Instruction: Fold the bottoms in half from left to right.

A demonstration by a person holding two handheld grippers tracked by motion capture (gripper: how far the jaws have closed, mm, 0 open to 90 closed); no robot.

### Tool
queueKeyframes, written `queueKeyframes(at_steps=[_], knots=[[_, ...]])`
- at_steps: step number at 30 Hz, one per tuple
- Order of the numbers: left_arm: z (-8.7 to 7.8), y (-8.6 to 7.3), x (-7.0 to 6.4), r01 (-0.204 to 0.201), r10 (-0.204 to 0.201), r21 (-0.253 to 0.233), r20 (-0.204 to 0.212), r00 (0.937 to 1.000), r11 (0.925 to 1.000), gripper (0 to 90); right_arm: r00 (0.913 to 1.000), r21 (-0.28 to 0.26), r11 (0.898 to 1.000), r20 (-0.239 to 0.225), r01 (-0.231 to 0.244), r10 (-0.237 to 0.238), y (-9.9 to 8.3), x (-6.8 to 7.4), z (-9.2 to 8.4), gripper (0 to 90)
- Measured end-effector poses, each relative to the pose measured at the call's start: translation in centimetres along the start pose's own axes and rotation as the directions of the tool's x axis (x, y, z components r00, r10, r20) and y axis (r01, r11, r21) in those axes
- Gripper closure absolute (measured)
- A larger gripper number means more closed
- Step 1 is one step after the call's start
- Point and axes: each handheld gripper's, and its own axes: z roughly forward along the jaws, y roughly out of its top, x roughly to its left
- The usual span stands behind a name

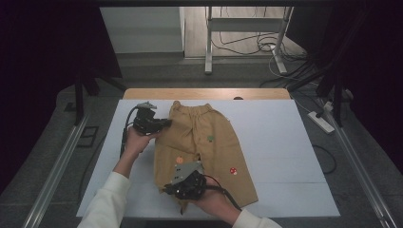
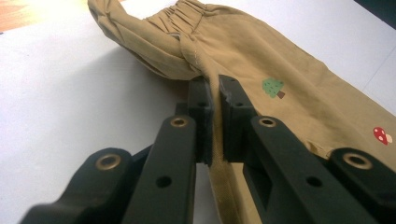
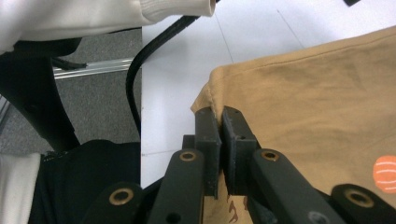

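Centrally on the white tabletop point(image 1: 285, 142) lie tan cotton trousers point(image 1: 209, 142); left gripper point(image 1: 164, 123) jaws pinch their upper-left edge, right gripper point(image 1: 167, 189) jaws clamp the lower-left hem.

No readable text.
Tan shorts point(image 2: 299, 88) carry only tiny pictures, tree and mushroom, right of the jaws.

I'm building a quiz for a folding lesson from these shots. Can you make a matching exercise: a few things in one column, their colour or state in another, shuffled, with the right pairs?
Things:
1. tree patch
2. mushroom patch
3. left tongs
4. tabletop

Colour or state:
A. red with white spots
B. white
C. green
D. shut on the tan trousers

Pairs: 1-C, 2-A, 3-D, 4-B
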Motion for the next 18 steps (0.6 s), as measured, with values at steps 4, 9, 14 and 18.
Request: queueKeyframes(at_steps=[4,9,14,18], knots=[[0.0,-0.1,0.0,0.003,-0.003,-0.008,-0.002,1.0000,1.0000,83.8,1.0000,0.002,1.000,0.003,-0.005,0.005,-0.3,0.0,-0.1,85.3],[0.2,-0.2,-0.2,0.001,-0.001,-0.011,0.000,1.0000,0.9999,83.7,0.9997,0.020,1.000,0.020,-0.018,0.017,-1.2,-0.2,-0.7,85.3],[0.5,-0.2,-0.3,-0.005,0.005,-0.005,0.002,1.0000,1.0000,83.7,0.9981,0.037,0.998,0.044,-0.045,0.043,-2.9,-0.6,-1.8,85.3],[0.7,-0.2,-0.5,-0.010,0.010,-0.002,-0.001,1.0000,1.0000,83.7,0.9965,0.034,0.997,0.048,-0.070,0.069,-3.4,-1.1,-2.3,85.4]])
